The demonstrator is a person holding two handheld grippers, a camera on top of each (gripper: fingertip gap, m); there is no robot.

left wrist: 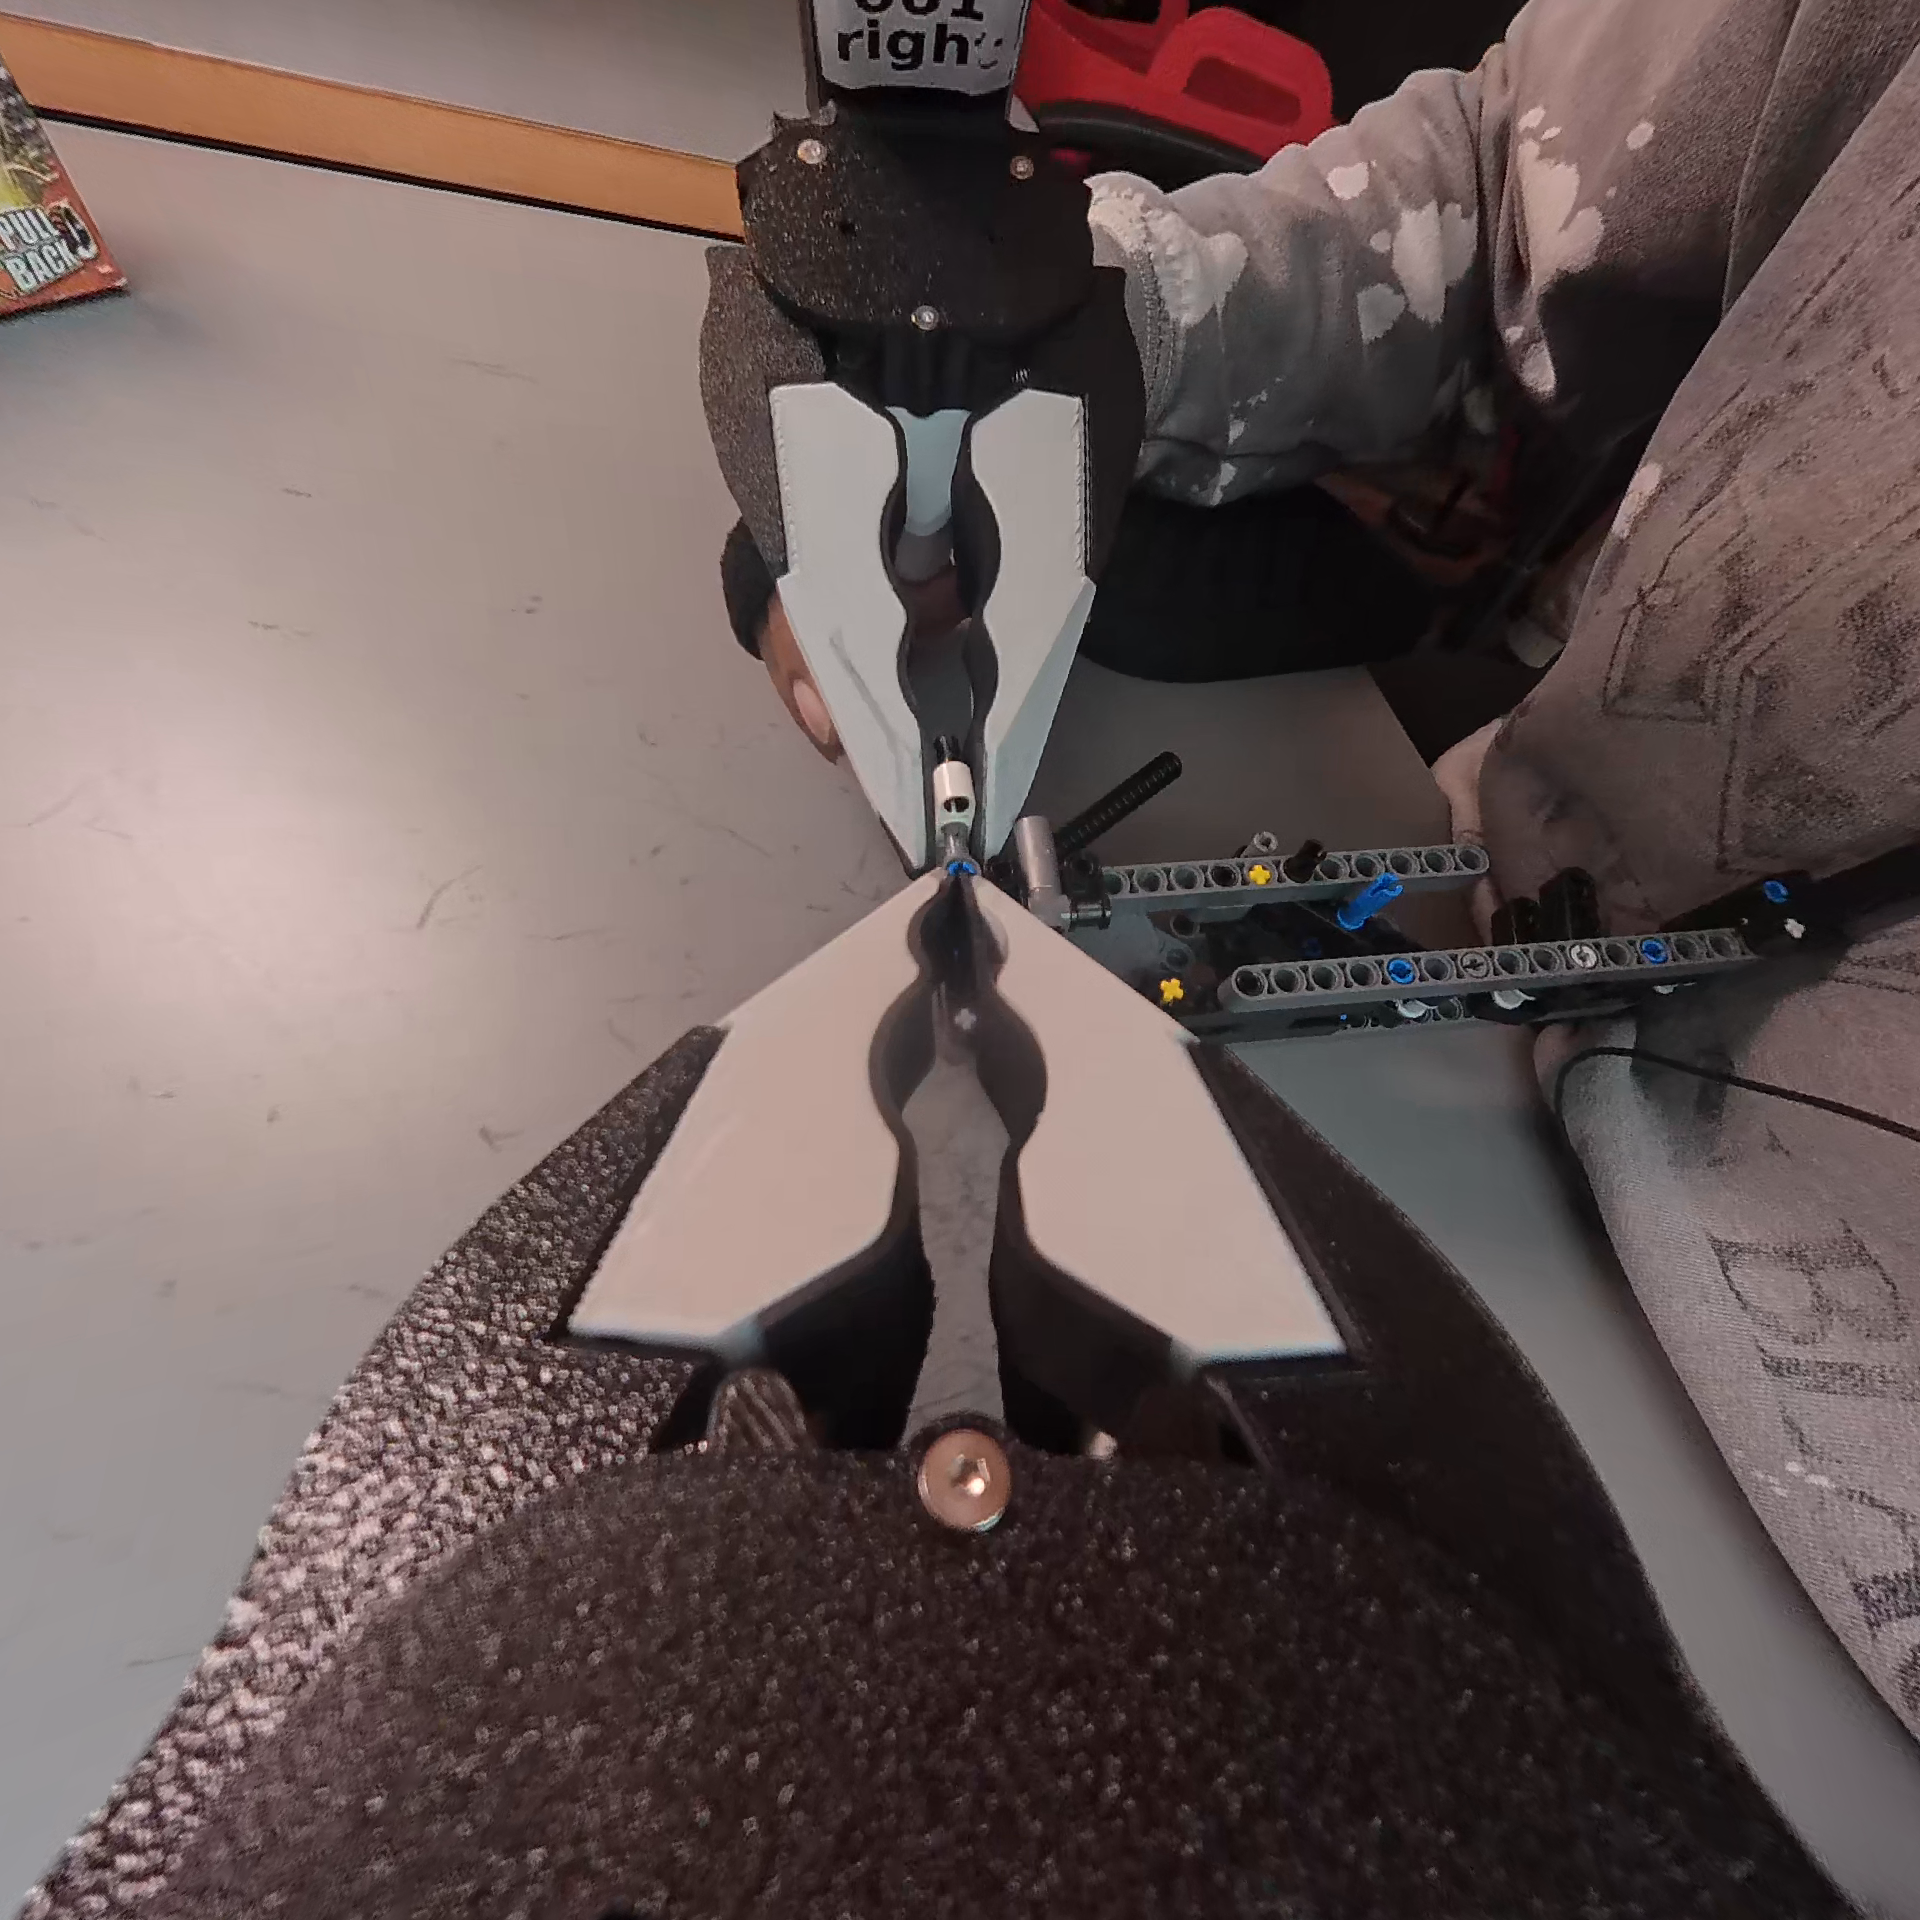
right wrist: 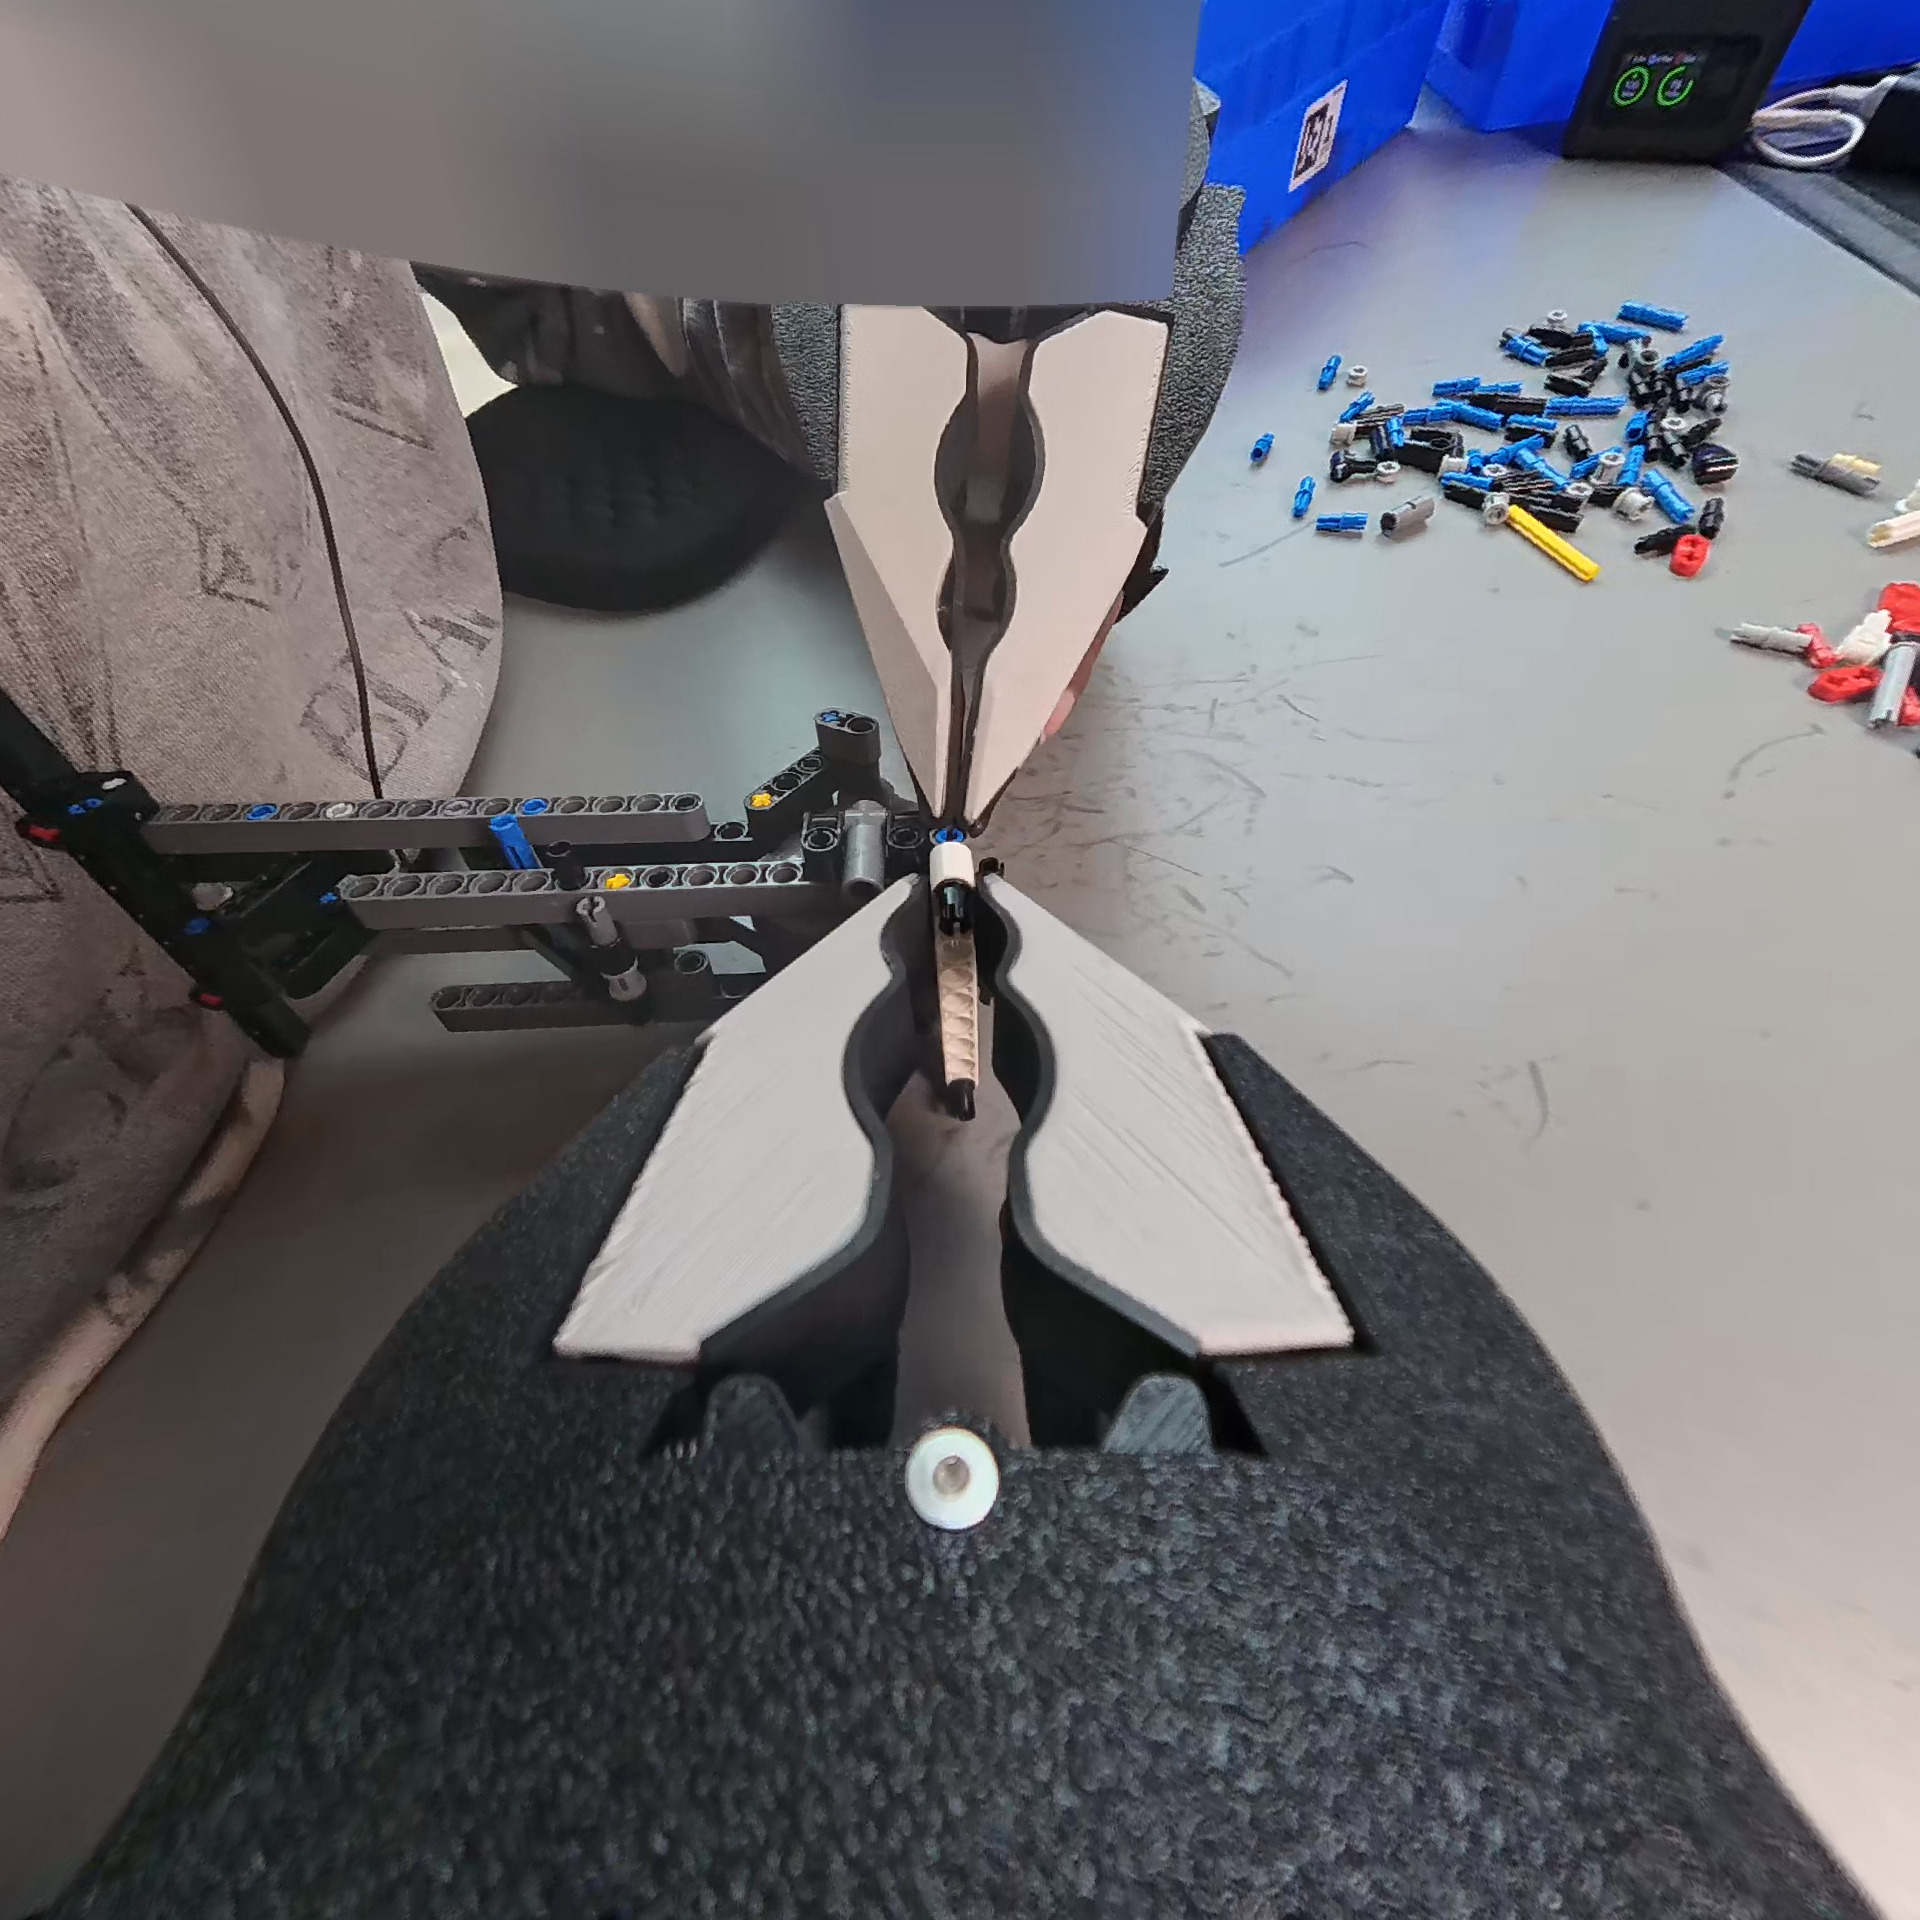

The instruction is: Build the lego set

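Now, left wrist view: left gripper pressed almost together, pinching a blue pin at its very tips, with a dark piece running back between the fingers. Meeting it head-on, tip to tip, the right gripper, closed around a small white connector on a black axle. Just right of that meeting point, resting on the grey table: the grey-and-black lego frame, two long holed beams side by side, dotted with blue and yellow pins. Beyond it, a grey patterned sleeve. At far left edge, corner of a printed box carrying lettering; on the opposite gripper's body, a white label with printed words.

Over to the right wrist view: right gripper narrowed down, clamping a tan ridged piece on a black axle, white connector poking out past the tips. Directly opposite, left gripper squeezed tight, tips touching the blue pin at the connector's end. Lego frame lying just left of the tips, stretching away toward the sleeve. Well apart at upper right, a loose pile of blue, black and red parts spread on the table; behind it, blue bins bearing a square code sticker, and a dark device with green ring readouts, too small to read.
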